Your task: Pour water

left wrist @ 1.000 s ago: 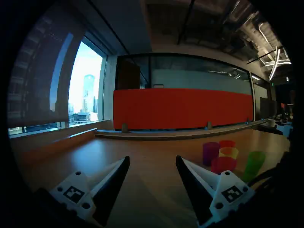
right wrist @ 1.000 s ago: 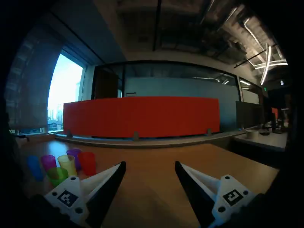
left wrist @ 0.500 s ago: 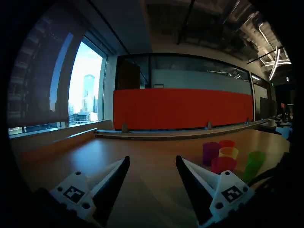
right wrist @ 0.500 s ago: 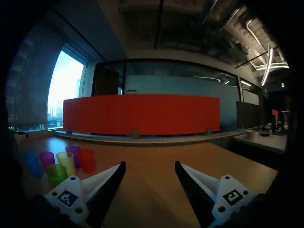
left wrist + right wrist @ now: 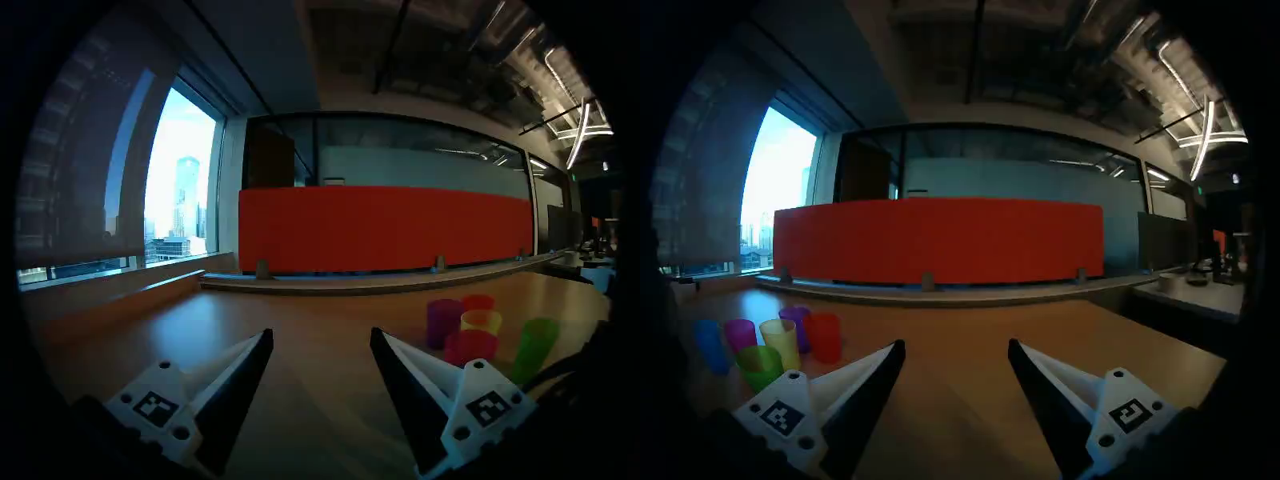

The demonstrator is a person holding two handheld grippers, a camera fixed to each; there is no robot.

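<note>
Left gripper view: the left tool [image 5: 320, 340] points across a wooden surface [image 5: 304, 320], its two dark fingers [image 5: 240, 376] spread well apart with nothing between them. At about 4 o'clock, beyond the right-hand finger, a cluster of translucent cups [image 5: 480, 324] stands upright on the surface: a violet cup [image 5: 442, 320] at the cluster's 9 o'clock side, a red cup [image 5: 478, 302] at the back, a yellow cup [image 5: 481, 321] in the middle, a magenta cup [image 5: 470, 346] at the front, and a green cup [image 5: 536, 340] slightly apart at 3 o'clock. A red partition [image 5: 384, 228] runs along the far edge of the surface, with a window [image 5: 180, 200] at 10 o'clock. Right gripper view: the right tool [image 5: 956, 348] likewise stands with its fingers apart and holds nothing. Here the cups sit at about 8 o'clock, just beyond the left-hand finger, with a blue cup [image 5: 710, 346] at the outer side of the group. Neither tool touches a cup. The cups are small and dimly lit, so whether any of them holds water cannot be told.
</note>
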